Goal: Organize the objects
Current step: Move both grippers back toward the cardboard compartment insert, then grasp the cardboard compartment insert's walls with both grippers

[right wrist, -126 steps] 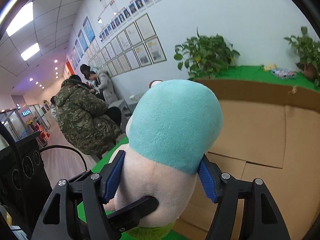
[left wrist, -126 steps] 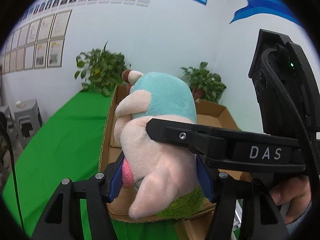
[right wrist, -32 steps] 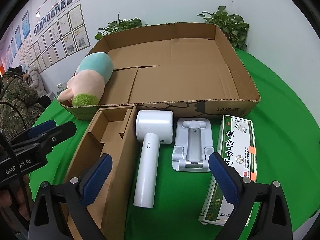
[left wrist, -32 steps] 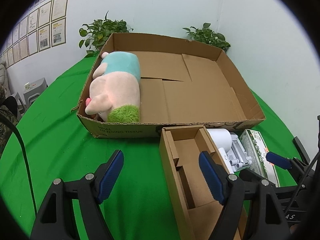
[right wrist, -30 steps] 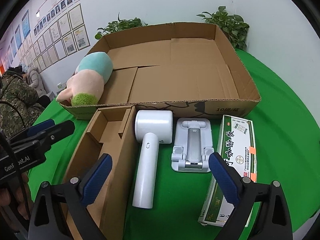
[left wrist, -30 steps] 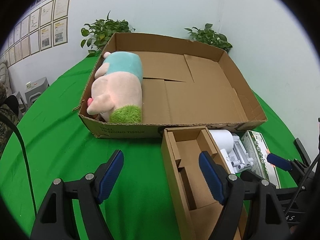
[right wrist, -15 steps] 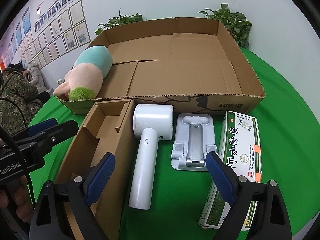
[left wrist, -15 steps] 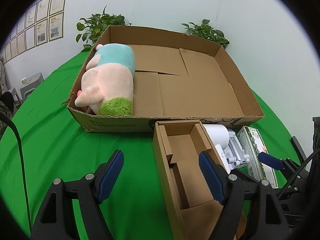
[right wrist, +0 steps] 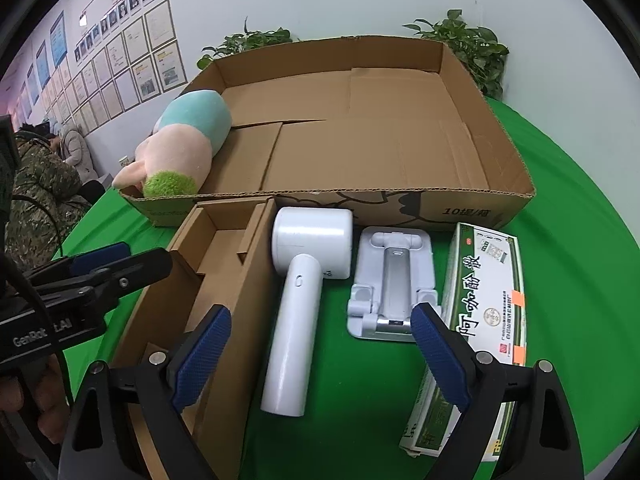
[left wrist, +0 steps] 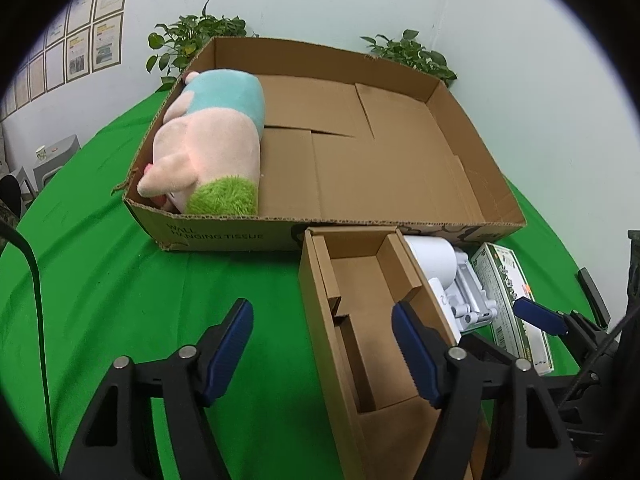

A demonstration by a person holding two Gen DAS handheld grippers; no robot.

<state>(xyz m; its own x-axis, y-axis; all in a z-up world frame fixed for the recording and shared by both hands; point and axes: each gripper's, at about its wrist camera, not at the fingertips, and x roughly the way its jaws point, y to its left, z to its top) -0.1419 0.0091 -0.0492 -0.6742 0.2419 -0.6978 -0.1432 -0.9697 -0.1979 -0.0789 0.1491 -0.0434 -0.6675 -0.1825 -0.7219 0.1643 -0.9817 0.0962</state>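
A pink plush toy [left wrist: 216, 148] with a teal top and green end lies along the left wall of the big cardboard box [left wrist: 400, 222]. My left gripper [left wrist: 322, 344] hovers over the narrow open carton [left wrist: 360, 292]; its jaws are closing, with the carton's left wall between them, untouched. In the right wrist view, my right gripper [right wrist: 320, 350] is open above the handle of the white handheld device [right wrist: 304, 280]. Beside it lie a white folding stand [right wrist: 392, 280] and a green-and-white medicine box [right wrist: 484, 300]. The plush toy [right wrist: 180, 152] is visible there too.
Green cloth [left wrist: 120, 280] covers the round table. Potted plants [right wrist: 476, 48] stand behind the big box by the white wall. People in coats [right wrist: 36, 200] sit off the table's left side. A black cable [left wrist: 36, 300] hangs at the left.
Four seconds ago both grippers were shut on the plush toy; it now lies in the big box and both are empty. Over the last second the left jaws narrowed a little.
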